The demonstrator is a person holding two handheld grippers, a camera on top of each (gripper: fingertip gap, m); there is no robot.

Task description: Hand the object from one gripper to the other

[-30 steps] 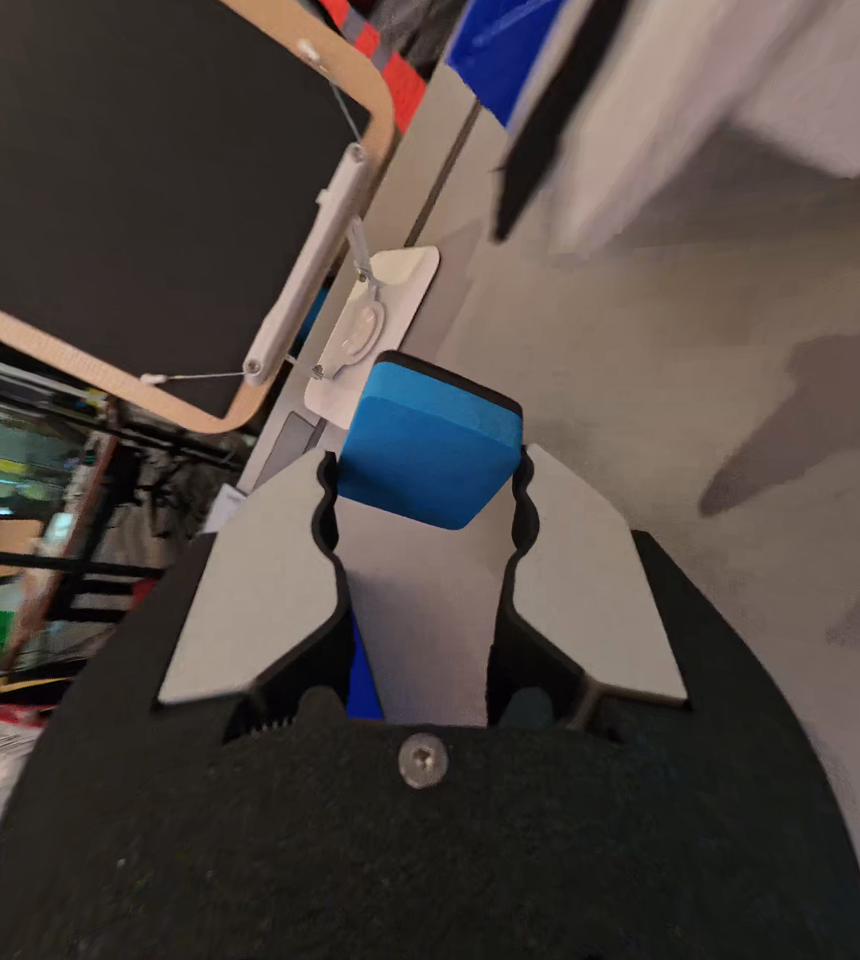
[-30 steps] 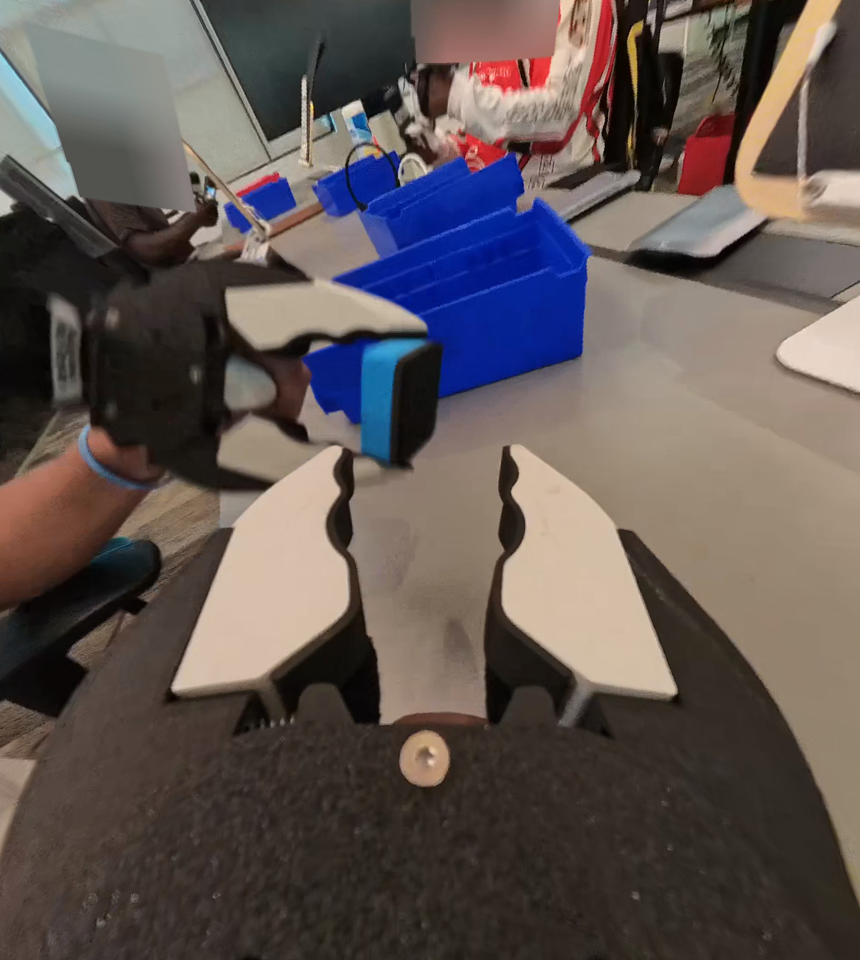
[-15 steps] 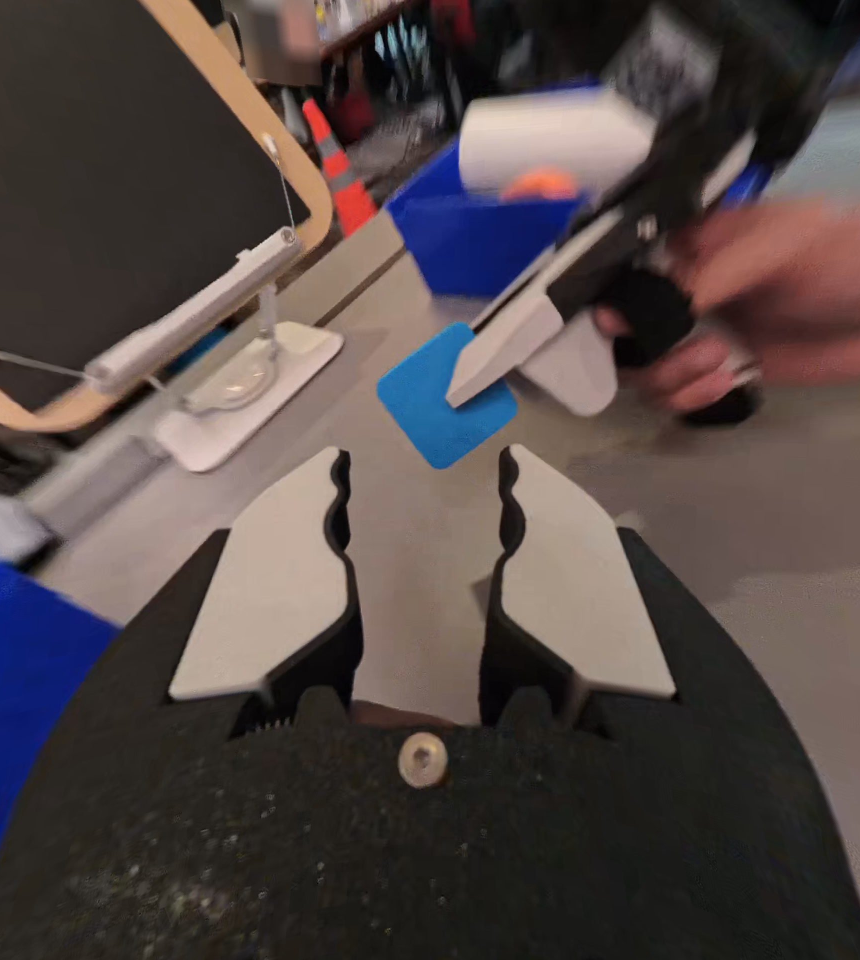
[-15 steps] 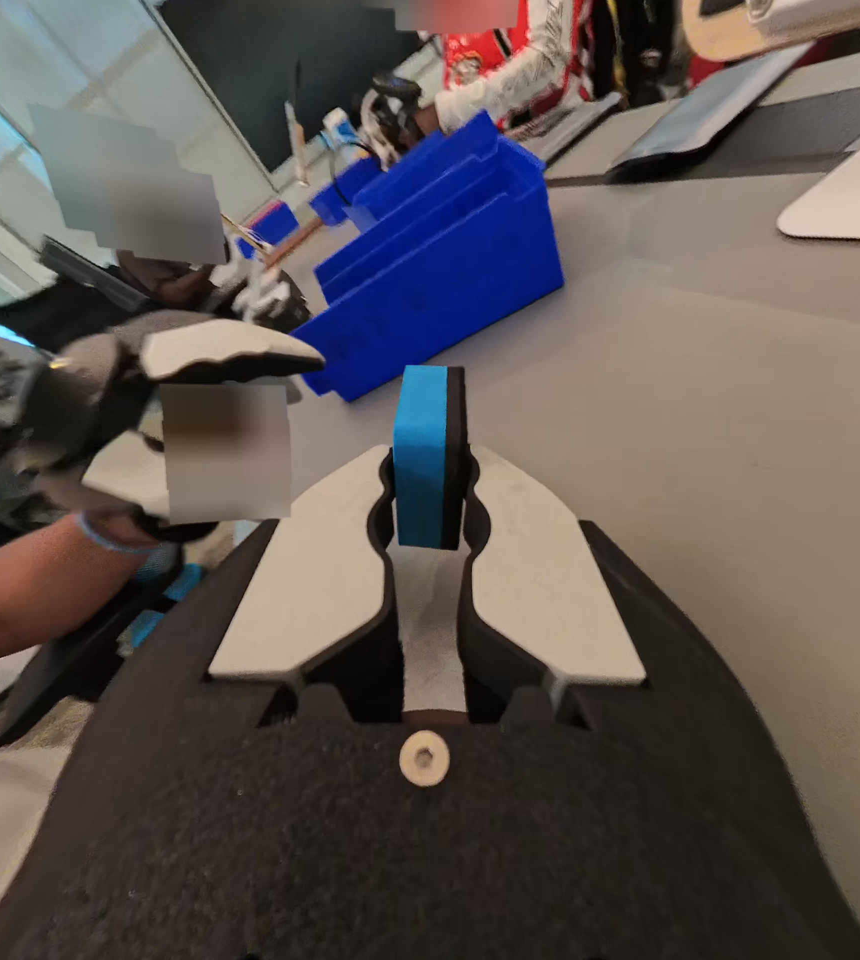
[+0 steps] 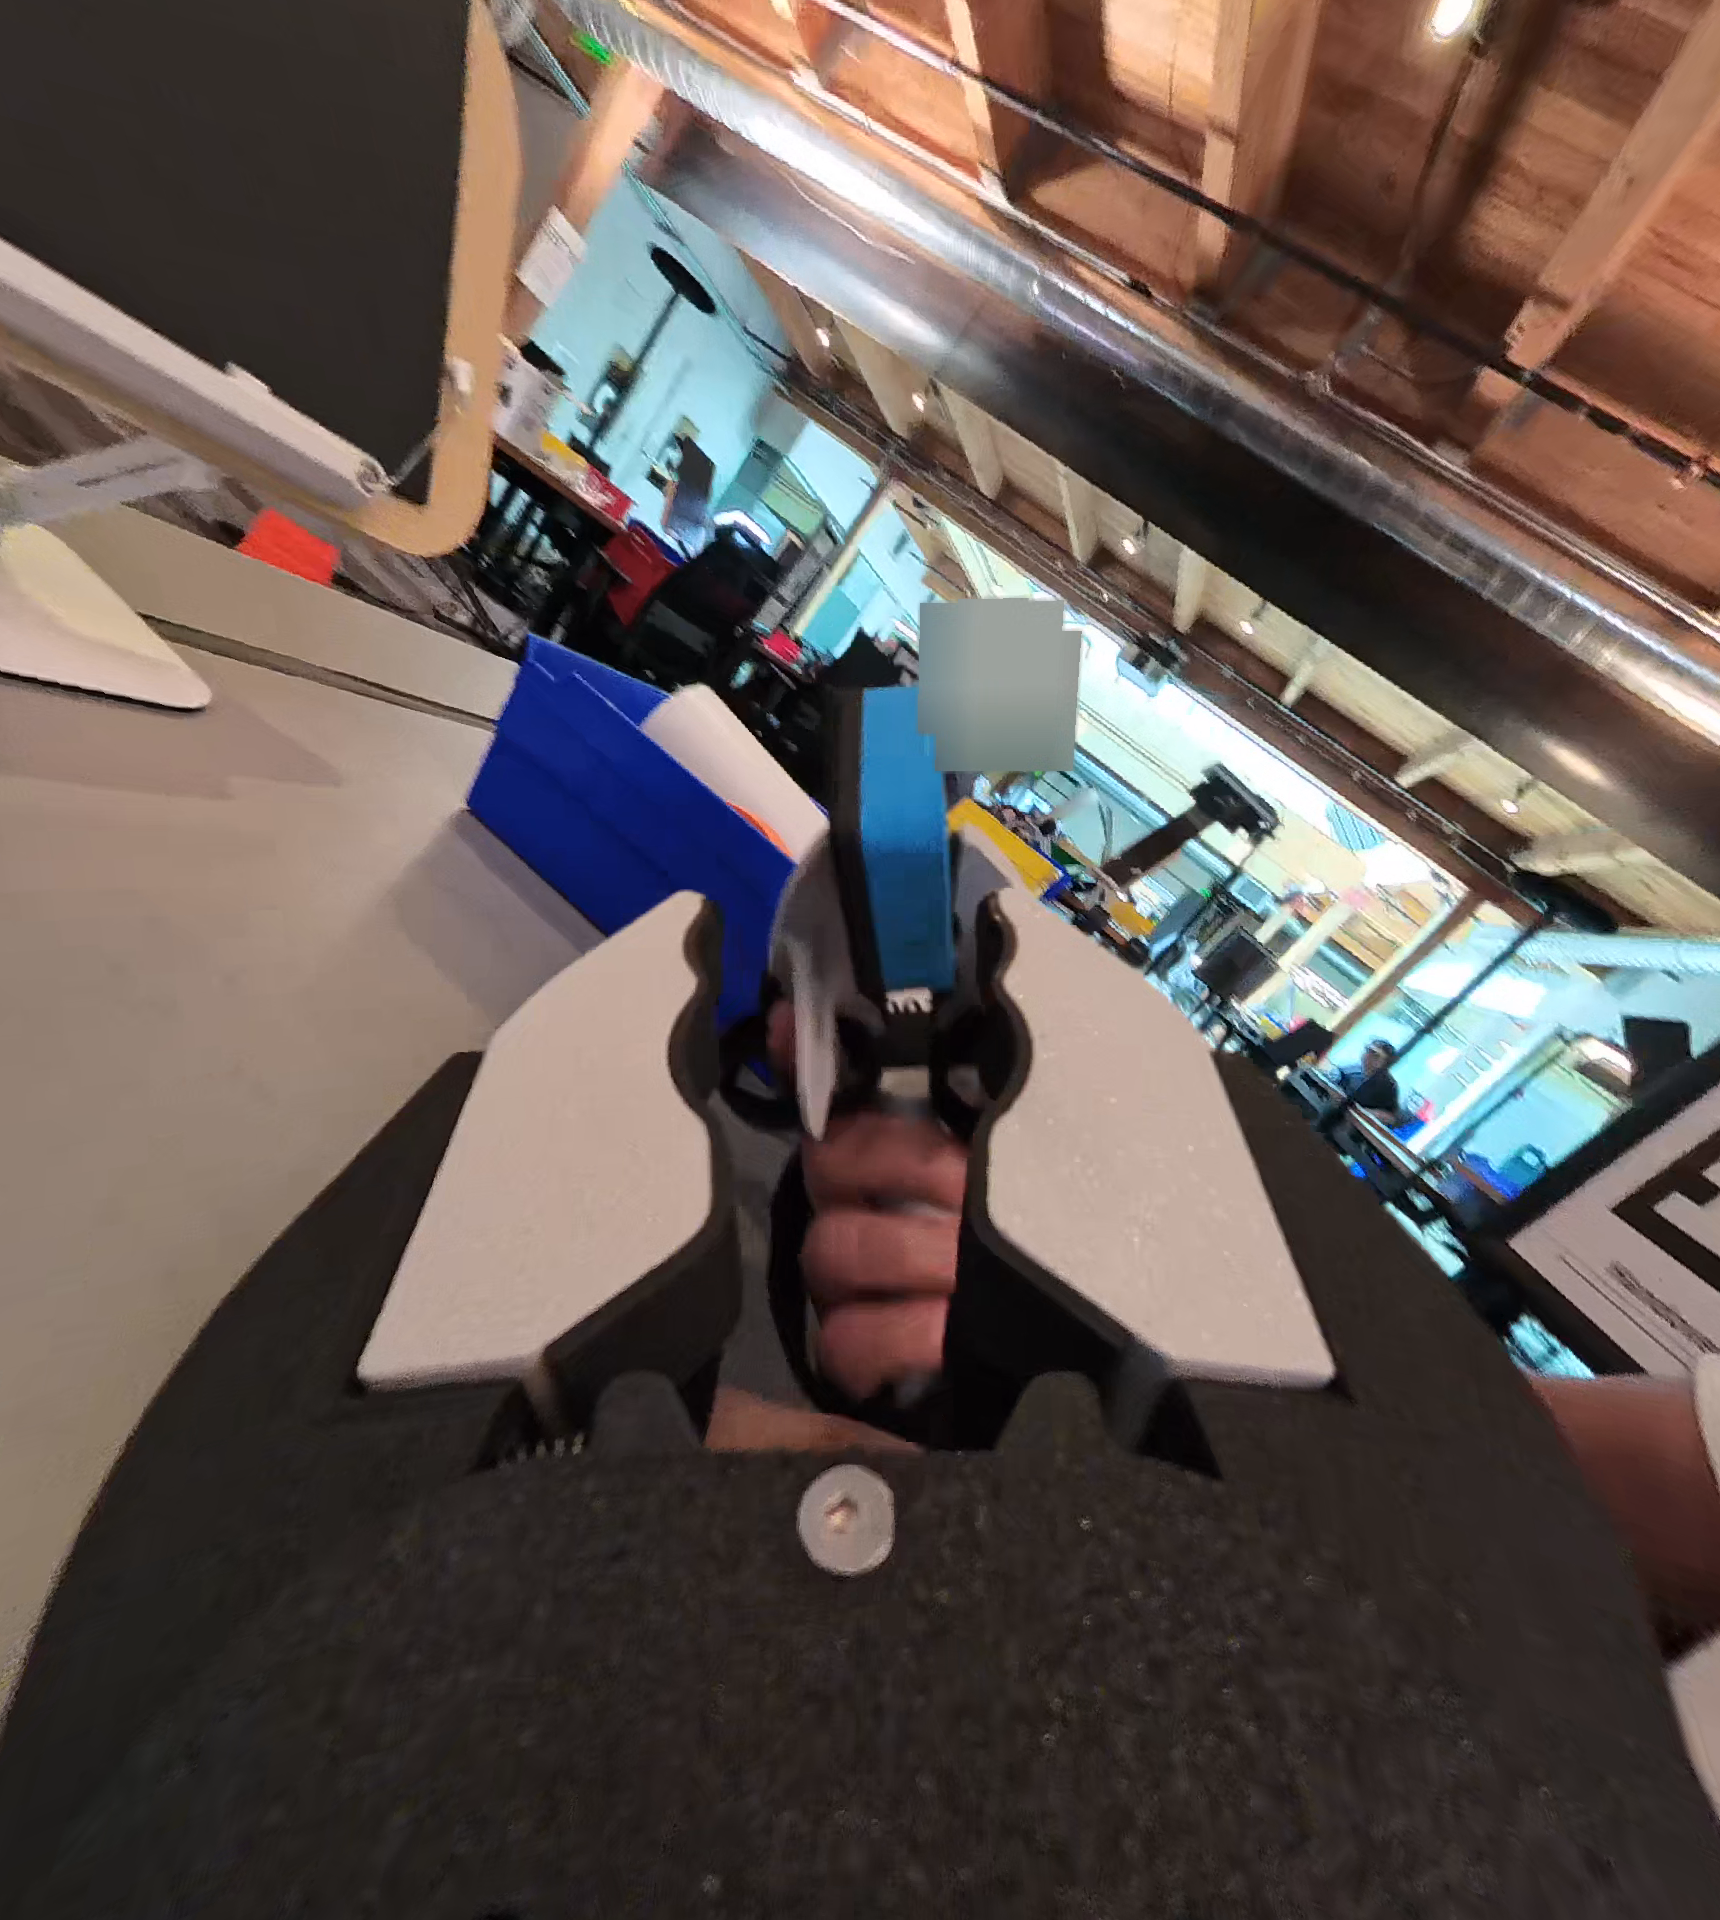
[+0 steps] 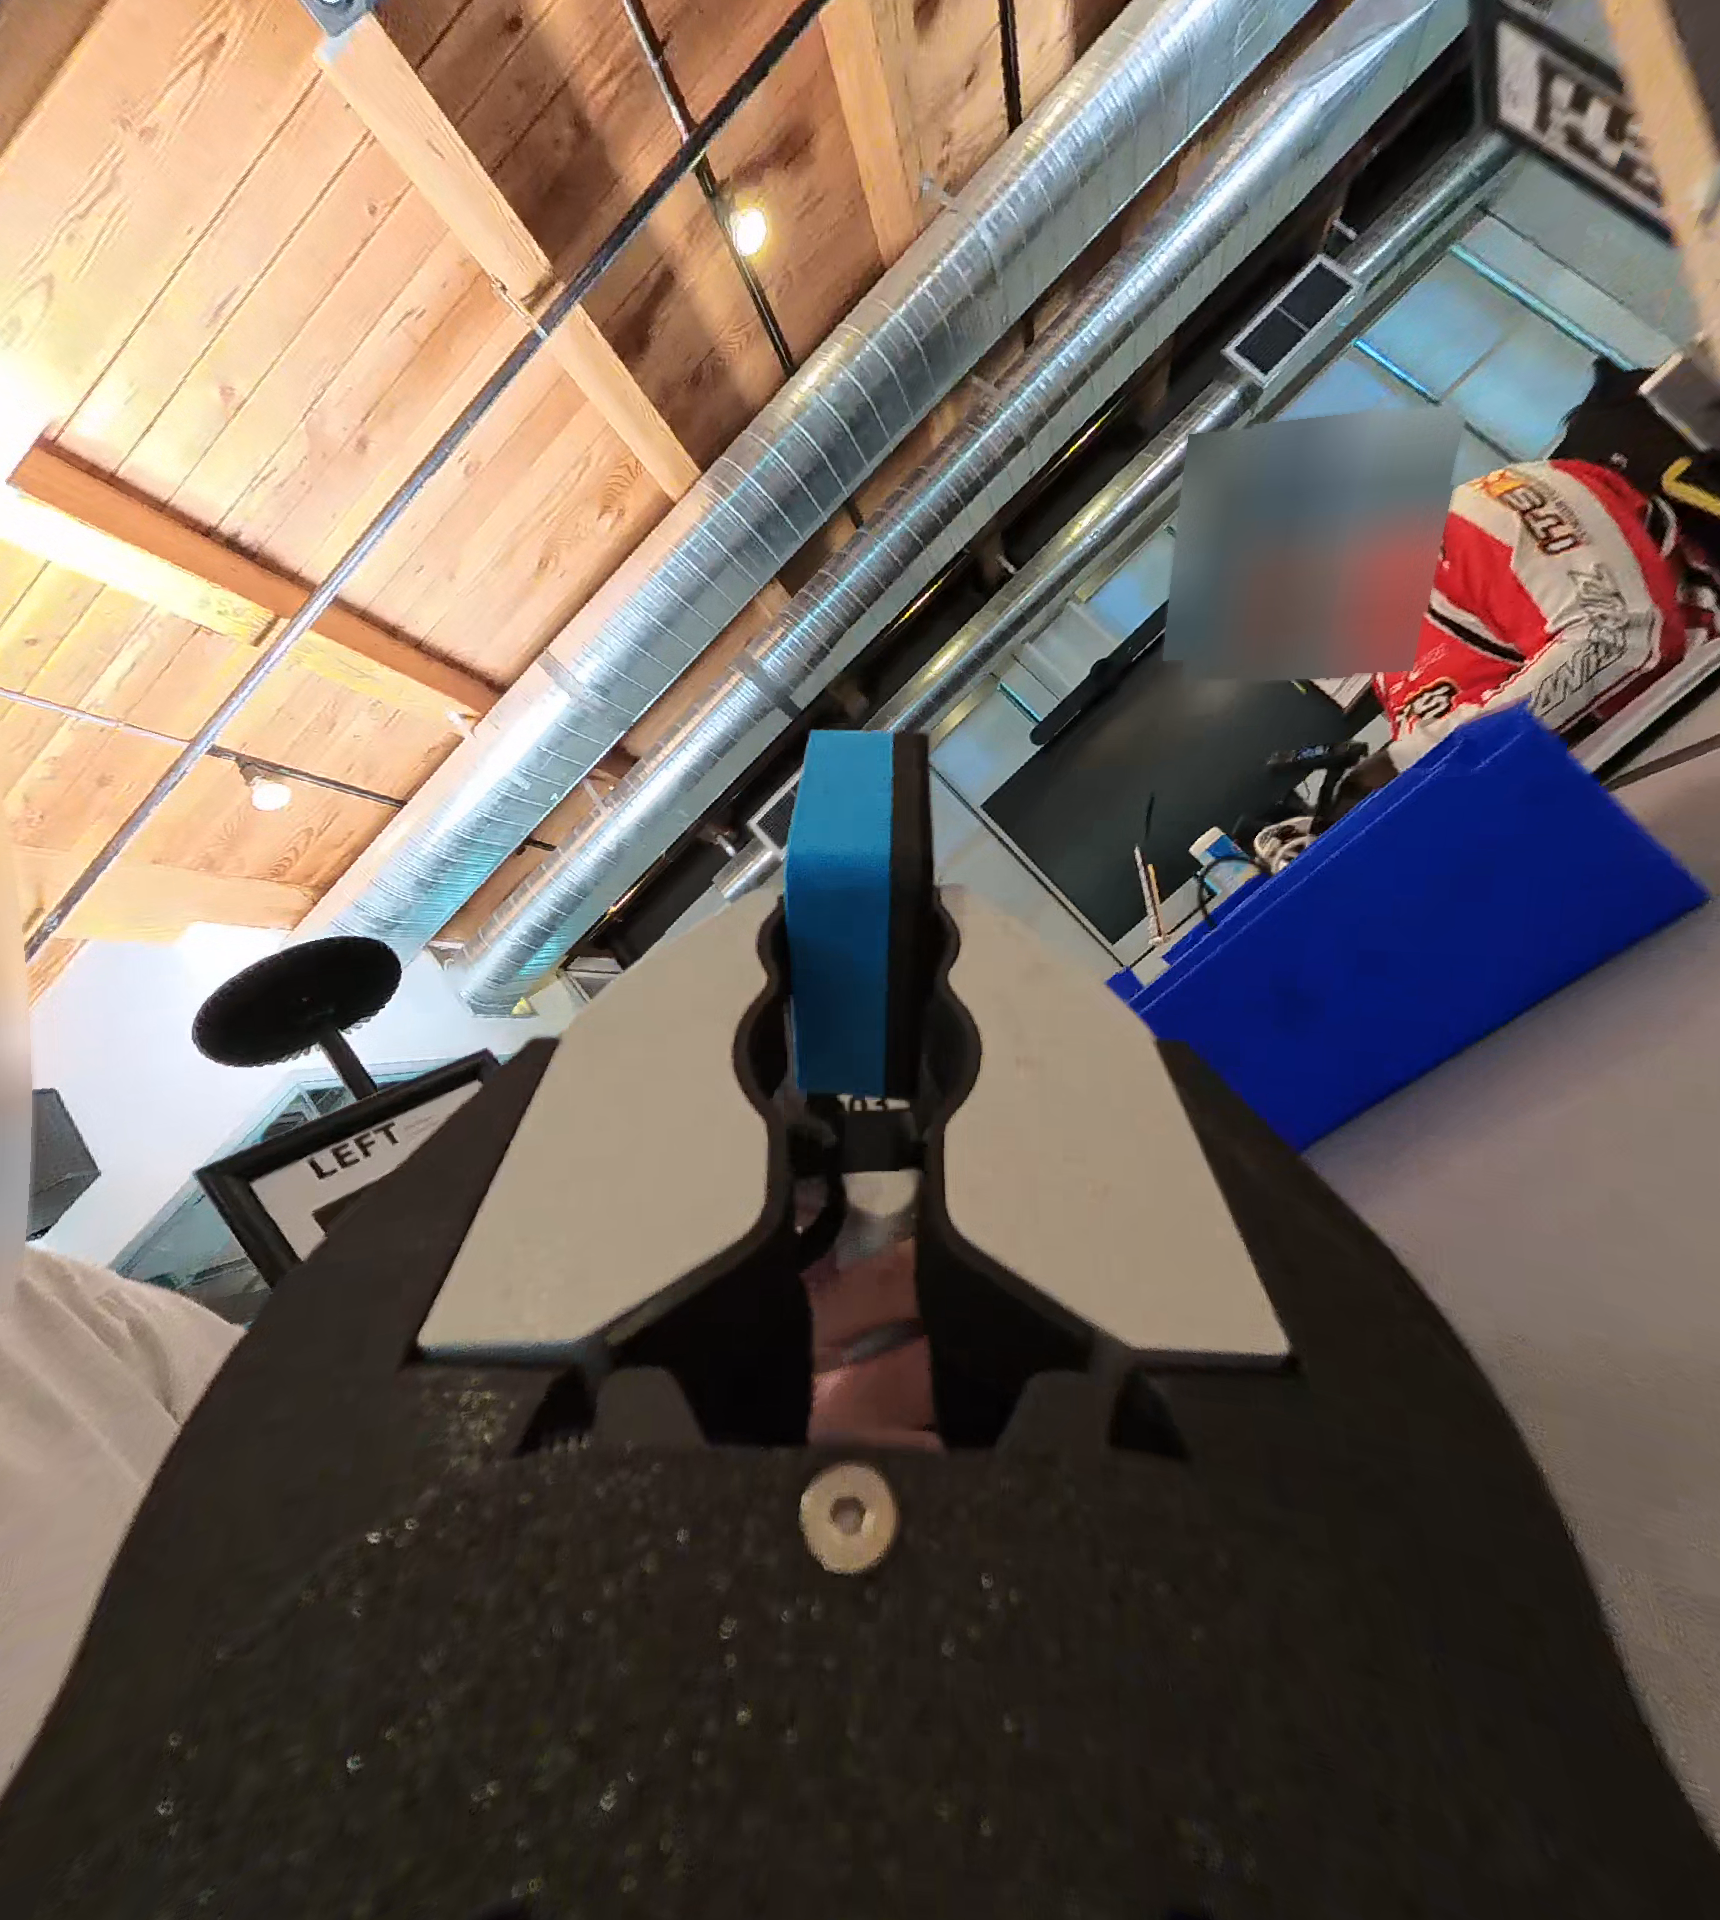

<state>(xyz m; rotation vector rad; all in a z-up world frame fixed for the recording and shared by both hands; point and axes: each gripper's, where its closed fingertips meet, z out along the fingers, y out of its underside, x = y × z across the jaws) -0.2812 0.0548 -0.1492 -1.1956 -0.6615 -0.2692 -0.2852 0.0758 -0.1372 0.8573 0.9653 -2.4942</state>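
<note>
Pinching hard, the right gripper (image 6: 861,935) has the blue-and-black foam block (image 6: 851,914) squeezed upright between its fingertips, blue layer to the left, black layer to the right, the block poking up well above the tips. That right wrist view tilts up at a timber ceiling (image 6: 336,312) and silver ducts (image 6: 835,468), with a blue bin (image 6: 1407,956) sitting on the grey worktop (image 6: 1562,1299) off to the right.

Swing to the left wrist view and there's more on show: the left gripper (image 5: 840,925) is spread wide, its fingers either side of the other tool, touching nothing that can be made out. Between them stands the block (image 5: 903,831) again, seen from the opposite side, black layer now on the left. The right gripper (image 5: 882,914) shows here nose-on, clamped on the block's lower part, and below it the hand (image 5: 882,1247) wrapped round its handle, something the right view never gives. Also only here: a white lamp base (image 5: 56,634) on the worktop (image 5: 160,987) at left, and another blue bin (image 5: 617,810) behind the fingers.
</note>
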